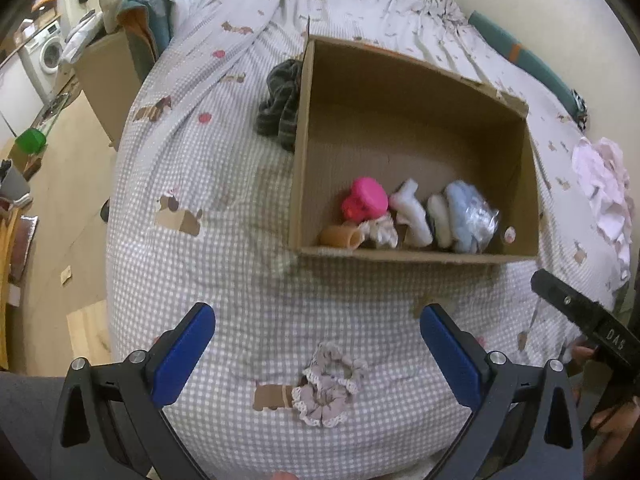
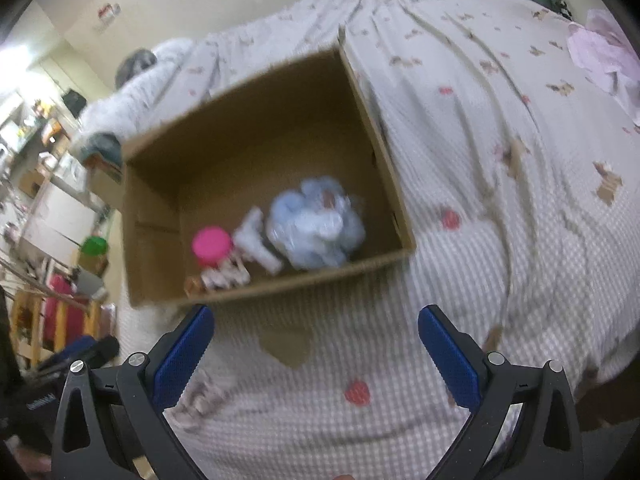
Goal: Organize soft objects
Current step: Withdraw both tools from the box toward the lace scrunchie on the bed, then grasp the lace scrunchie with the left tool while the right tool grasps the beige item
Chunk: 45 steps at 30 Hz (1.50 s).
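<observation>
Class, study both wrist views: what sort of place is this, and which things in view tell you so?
Most likely a bedroom in a small home: a grey-checked bedspread with dog prints covers a bed, a white front-loading washing machine stands off to the left, and cluttered household shelves line the room.

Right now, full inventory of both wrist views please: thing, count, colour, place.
cardboard box: 1, brown, open, on the bed
pink toy: 1, pink, in box near front wall
white soft piece: 1, white, in box
blue bundle in plastic: 1, pale blue, in box, right side
tan item: 1, tan, box front-left corner
scrunchie: 1, mauve with lace, on bedspread between left fingers
dark cloth: 1, grey, outside box's left wall
pink garment: 1, pale pink, bed's right edge
left gripper: open
right gripper: open
</observation>
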### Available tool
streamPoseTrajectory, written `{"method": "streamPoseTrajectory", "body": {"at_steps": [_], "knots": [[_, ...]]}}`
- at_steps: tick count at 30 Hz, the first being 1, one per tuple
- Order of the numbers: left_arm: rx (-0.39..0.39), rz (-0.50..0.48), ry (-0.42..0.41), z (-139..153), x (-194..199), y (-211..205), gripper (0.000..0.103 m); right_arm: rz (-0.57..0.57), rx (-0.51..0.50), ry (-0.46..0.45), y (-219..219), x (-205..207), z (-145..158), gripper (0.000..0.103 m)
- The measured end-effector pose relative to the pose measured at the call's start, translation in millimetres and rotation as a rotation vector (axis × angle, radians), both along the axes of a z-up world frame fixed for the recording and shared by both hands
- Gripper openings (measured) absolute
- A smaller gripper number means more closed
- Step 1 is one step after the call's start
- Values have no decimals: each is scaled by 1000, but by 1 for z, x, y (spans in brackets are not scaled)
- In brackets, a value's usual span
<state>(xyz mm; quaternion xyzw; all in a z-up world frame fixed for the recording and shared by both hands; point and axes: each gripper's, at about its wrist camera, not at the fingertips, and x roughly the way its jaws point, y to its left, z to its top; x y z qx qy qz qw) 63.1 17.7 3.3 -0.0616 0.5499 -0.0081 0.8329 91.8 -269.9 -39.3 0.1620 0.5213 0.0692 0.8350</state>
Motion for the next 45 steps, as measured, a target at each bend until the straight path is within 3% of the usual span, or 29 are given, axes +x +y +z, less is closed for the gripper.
{"method": "streamPoseTrajectory", "body": {"at_steps": [3, 6, 11, 19, 24, 25, 26, 27, 28, 29, 31, 32, 35, 38, 42, 44, 45], "knots": [[22, -30, 44, -12, -1, -3, 102, 11, 10, 46, 3, -5, -11, 103], [-11, -61, 105, -25, -2, -4, 102, 14, 12, 88, 2, -9, -20, 103], [2, -57, 181, -45, -3, 3, 102, 25, 45, 163, -2, -9, -34, 103], [-79, -130, 344, -83, -13, 1, 102, 53, 36, 203, -6, -11, -48, 103], [-39, -184, 385, -103, -8, -20, 101, 47, 47, 207, -6, -9, -51, 103], [-23, -195, 388, -106, -6, -24, 98, 49, 47, 205, -5, -9, -50, 103], [2, -205, 390, -109, -6, -26, 84, 53, 44, 205, -4, -9, -50, 103], [36, -213, 394, -112, -6, -28, 58, 56, 40, 204, -3, -9, -50, 103], [74, -215, 398, -115, -5, -29, 51, 57, 36, 204, -1, -9, -50, 103], [79, -212, 395, -115, -5, -29, 45, 57, 34, 205, -1, -9, -50, 103], [83, -209, 379, -112, -4, -28, 24, 53, 38, 206, -3, -11, -51, 103], [95, -212, 366, -108, -3, -26, 20, 50, 41, 206, -4, -11, -51, 103], [157, -185, 323, -99, 0, -18, 17, 35, 55, 210, -9, -11, -51, 103], [184, -88, 274, -85, 4, 1, 17, 27, 66, 216, -11, -9, -52, 103], [102, 30, 197, -58, 6, 26, 17, 27, 112, 228, -10, -6, -55, 103], [67, 20, 146, -43, 3, 28, 17, 31, 167, 240, -8, -4, -58, 102], [63, 1, 120, -35, 1, 24, 17, 37, 208, 249, -5, -2, -61, 95]]}}
